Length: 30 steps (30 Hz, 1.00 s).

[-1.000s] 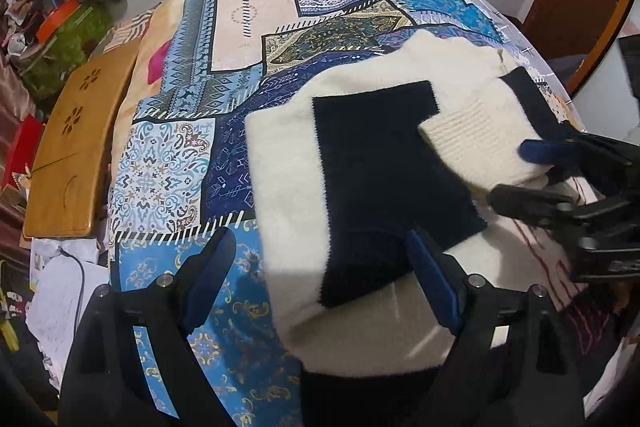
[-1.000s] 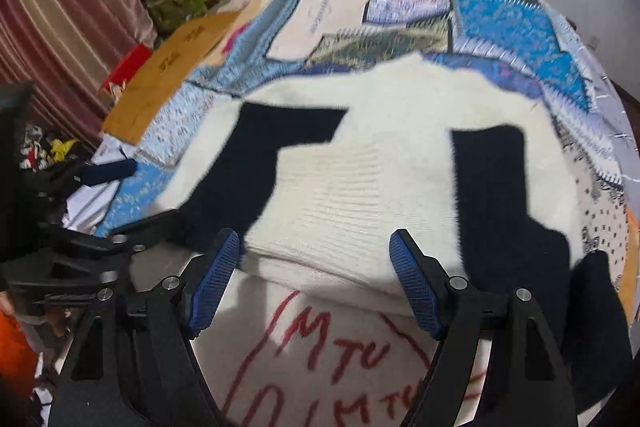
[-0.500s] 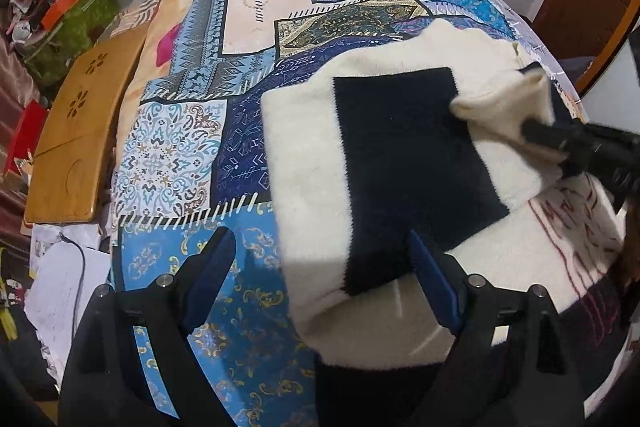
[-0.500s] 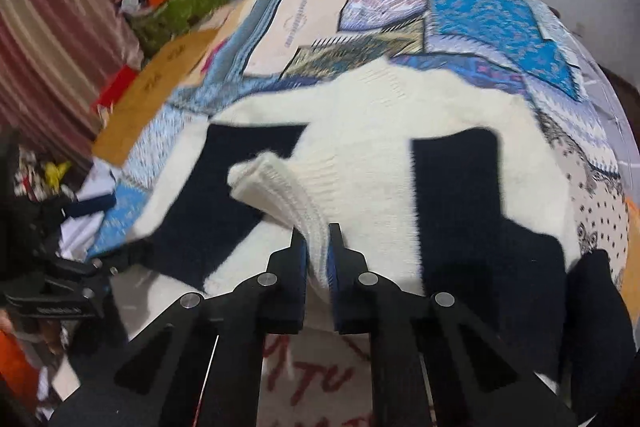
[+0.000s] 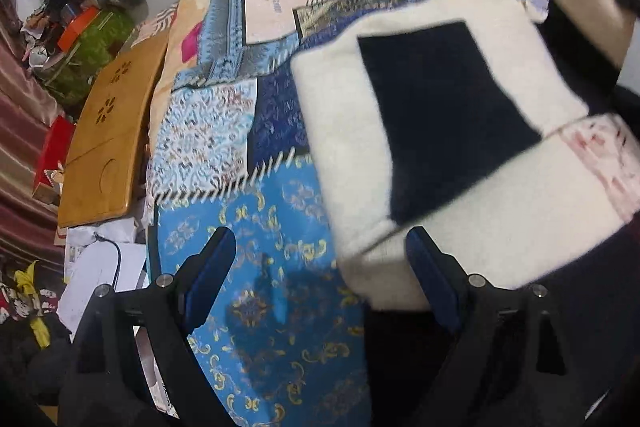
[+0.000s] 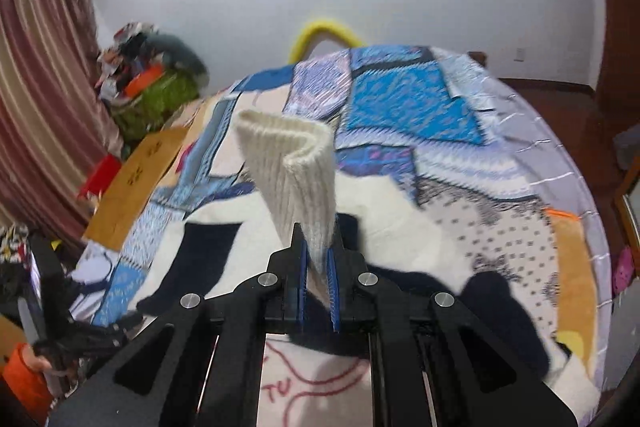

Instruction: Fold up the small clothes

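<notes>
A: Right gripper [image 6: 317, 269], status?

B: Jaws clamped on the ribbed cream cuff [image 6: 294, 171] of the sweater [image 5: 348, 131]. The cuff stands up out of the blue pads and is raised clear of the garment's body; it curls over at the top.

A: Left gripper [image 5: 320, 279]?

B: Jaws spread wide, nothing between them. One pad sits over the blue gold-patterned part of the patchwork bedspread [image 5: 276, 267], the other at the sweater's near edge (contact with the fabric cannot be judged from this view).

A: Location of the garment?

B: Lying on the bedspread, cream with a large navy panel [image 5: 444, 115]. Red lettering [image 6: 316, 383] shows on the part just below the right gripper.

A: Surroundings?

B: A wooden tray table [image 5: 108, 143] beside the bed, a striped curtain [image 6: 44, 87] behind it, a yellow loop [image 6: 322, 33] beyond the far edge of the bed. Left wrist view is slightly blurred.
</notes>
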{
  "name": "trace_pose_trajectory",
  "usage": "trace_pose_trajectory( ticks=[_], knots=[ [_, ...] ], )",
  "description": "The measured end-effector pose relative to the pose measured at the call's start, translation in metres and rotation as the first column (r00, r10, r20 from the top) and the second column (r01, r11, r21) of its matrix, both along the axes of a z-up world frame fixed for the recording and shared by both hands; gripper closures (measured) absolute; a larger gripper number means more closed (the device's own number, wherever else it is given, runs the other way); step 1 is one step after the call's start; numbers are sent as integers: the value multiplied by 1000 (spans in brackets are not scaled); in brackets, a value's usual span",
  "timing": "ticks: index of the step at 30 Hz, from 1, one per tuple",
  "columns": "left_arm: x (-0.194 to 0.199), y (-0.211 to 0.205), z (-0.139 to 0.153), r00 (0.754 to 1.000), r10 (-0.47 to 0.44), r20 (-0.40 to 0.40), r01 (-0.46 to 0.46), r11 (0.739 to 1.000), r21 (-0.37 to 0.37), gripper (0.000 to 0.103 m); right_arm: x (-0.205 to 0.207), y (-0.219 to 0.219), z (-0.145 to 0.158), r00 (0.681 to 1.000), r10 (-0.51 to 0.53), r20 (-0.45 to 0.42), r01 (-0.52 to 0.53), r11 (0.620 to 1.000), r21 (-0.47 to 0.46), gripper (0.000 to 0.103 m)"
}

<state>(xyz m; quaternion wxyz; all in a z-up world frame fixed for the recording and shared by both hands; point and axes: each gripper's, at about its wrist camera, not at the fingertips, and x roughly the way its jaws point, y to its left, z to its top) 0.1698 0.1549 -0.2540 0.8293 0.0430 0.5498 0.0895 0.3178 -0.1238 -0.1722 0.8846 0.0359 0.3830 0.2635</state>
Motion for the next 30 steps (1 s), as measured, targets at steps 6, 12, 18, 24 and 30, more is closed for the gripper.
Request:
trace_pose_trajectory(
  ticks=[6,12,18,24,30],
  knots=[
    [8,-13,-2,1000,-17,5,17,999,38,16,6,-37,0,996,-90,-10,90,996,19,95],
    [19,-36,8,995,-96,37,94,994,54,16,9,-73,-5,986,-162,-41,163,986,34,95],
    [35,-65,9,982,-180,54,175,980,92,36,6,-85,-15,981,-173,-85,177,983,40,95],
    [42,-73,13,975,-205,81,205,979,16,80,0,-94,-28,977,-173,-127,181,982,53,95],
    [35,-55,32,978,-153,142,161,986,-44,89,-8,-107,-37,969,-176,-173,191,979,73,95]
  ],
)
